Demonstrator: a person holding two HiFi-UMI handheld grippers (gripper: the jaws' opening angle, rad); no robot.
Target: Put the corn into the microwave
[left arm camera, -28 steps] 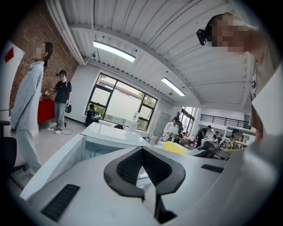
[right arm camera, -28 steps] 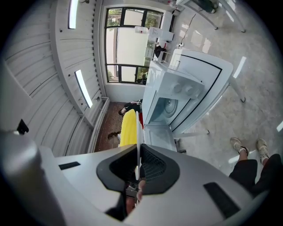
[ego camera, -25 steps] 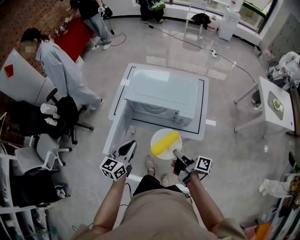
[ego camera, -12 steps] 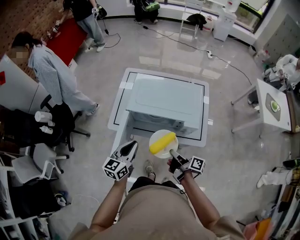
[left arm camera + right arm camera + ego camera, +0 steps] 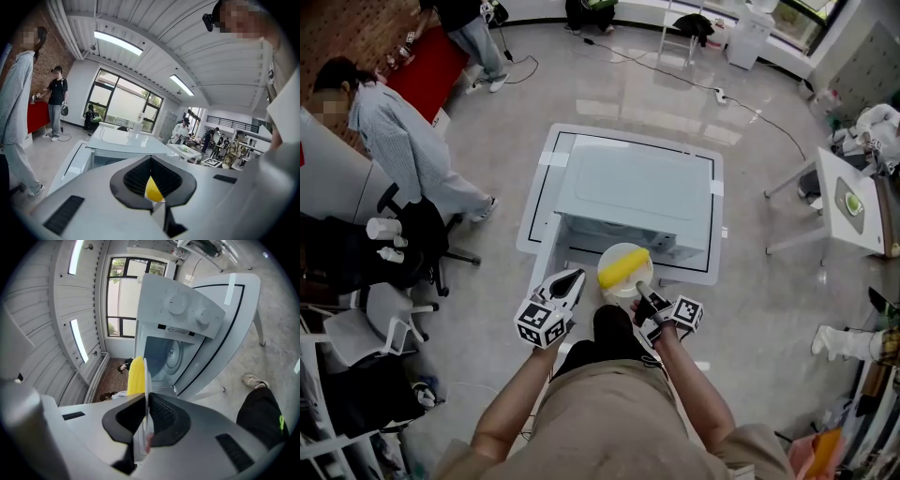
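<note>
Although the bright yellow cob of corn (image 5: 627, 268) is lifted on its round white plate (image 5: 607, 282), it is not yet inside. It hangs just in front of the pale grey box microwave (image 5: 642, 192), whose cavity shows open in the right gripper view. The cob looks smooth and whole, lying across the plate. The right gripper (image 5: 639, 303) has its fingers clamped on the plate's near rim. The left gripper (image 5: 574, 277), fingers closed on nothing, hovers beside the plate. I judge that sliding the plate in and letting go remain. The microwave stands on a white desk (image 5: 546, 202).
</note>
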